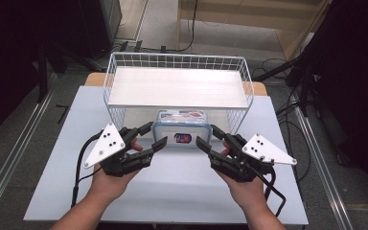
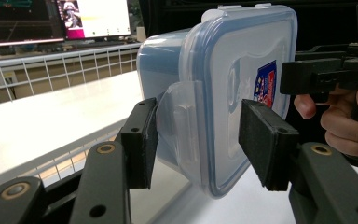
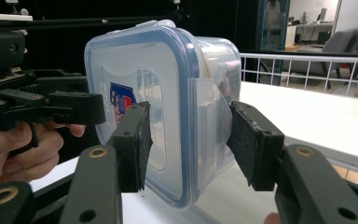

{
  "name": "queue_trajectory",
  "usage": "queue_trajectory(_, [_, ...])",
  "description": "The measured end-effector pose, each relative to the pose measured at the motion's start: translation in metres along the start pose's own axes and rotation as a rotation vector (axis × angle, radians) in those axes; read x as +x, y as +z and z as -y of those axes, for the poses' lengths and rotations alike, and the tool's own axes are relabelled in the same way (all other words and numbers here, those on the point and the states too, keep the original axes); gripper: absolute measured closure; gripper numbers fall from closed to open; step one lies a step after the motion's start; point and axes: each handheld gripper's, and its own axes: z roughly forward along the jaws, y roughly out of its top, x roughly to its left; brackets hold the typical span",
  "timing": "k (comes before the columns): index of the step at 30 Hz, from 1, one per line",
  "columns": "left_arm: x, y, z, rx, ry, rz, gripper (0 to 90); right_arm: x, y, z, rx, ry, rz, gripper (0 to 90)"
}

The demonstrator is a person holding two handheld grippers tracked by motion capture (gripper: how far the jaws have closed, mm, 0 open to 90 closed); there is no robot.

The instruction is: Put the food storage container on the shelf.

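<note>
Your left gripper (image 1: 151, 137) and right gripper (image 1: 206, 136) sit at the two short ends of the container (image 1: 181, 128), about equally close — neither hand has the lead.

Left gripper view: jaws wide open, the container's side latch (image 2: 179, 123) lies between the pads. The inner pad (image 2: 145, 140) looks to be touching or just off the latch; the other pad (image 2: 261, 140) stands in front of the lid face, gap visible. Nothing clamped.

Right gripper view mirrors it — container rim (image 3: 189, 116) between the open pads, near pad (image 3: 137, 140) just off the lid, far pad (image 3: 249, 142) close to the latch side. Not gripping either.

Long axis runs gripper to gripper, across in front of you.

Container itself: clear plastic box, blue-edged snap lid (image 2: 242, 84) with a red-and-blue label, contents not readable. It sits half under the white shelf of the wire basket (image 1: 177, 62), front end poking out toward your fingers.

My read: closing both sets of jaws lands on the end latches.
</note>
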Motion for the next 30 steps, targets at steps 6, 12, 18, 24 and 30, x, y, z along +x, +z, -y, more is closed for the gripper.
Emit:
queue_trajectory(6, [0.006, 0.004, -0.006, 0.001, 0.006, 0.004, 48.7, -0.003, 0.003, -0.007, -0.001, -0.006, 0.004, 50.5])
queue_trajectory(12, [0.017, 0.01, -0.009, 0.005, -0.005, 0.004, 48.4, -0.009, 0.012, -0.012, 0.005, -0.002, 0.011, 50.5])
queue_trajectory(18, [0.03, 0.019, -0.014, 0.004, -0.012, 0.007, 48.2, -0.018, 0.024, -0.018, 0.008, 0.005, 0.016, 50.5])
queue_trajectory(24, [0.046, 0.03, -0.018, 0.018, -0.027, 0.012, 48.2, -0.032, 0.039, -0.024, 0.015, 0.015, 0.022, 50.5])
queue_trajectory(30, [0.06, 0.039, -0.021, 0.029, -0.041, 0.008, 48.2, -0.041, 0.049, -0.025, 0.016, 0.035, 0.023, 50.4])
